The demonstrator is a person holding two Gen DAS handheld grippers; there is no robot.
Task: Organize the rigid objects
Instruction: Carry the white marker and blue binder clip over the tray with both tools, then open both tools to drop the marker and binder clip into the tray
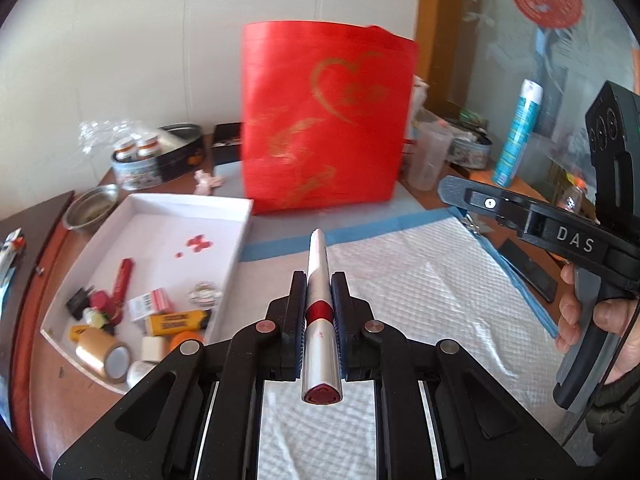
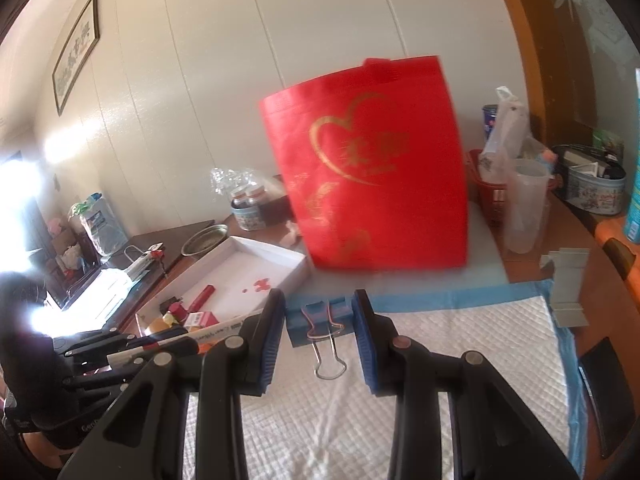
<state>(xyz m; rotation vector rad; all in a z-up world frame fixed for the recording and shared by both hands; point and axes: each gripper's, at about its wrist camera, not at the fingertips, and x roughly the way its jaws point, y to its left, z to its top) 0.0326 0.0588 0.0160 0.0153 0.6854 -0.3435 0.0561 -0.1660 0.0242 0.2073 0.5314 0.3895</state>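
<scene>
My left gripper [image 1: 319,280] is shut on a silver pen with a red band [image 1: 319,312], held above the white quilted pad [image 1: 420,300]. The pen points forward along the fingers. My right gripper [image 2: 320,312] is shut on a blue binder clip [image 2: 318,318] with wire handles hanging toward me, also above the pad [image 2: 460,340]. A white open box [image 1: 240,240] at the left holds several small items: a red tube, tape roll, small cartons. The box also shows in the right wrist view [image 2: 296,258]. The right gripper appears at the right of the left wrist view [image 1: 452,192].
A red bag with a gold heart [image 1: 324,116] stands behind the pad. A metal bowl [image 1: 90,206], tins with bottles [image 1: 136,160], a clear plastic cup [image 1: 430,156] and a teal spray can [image 1: 516,132] sit along the back. A dark phone [image 2: 604,396] lies at right.
</scene>
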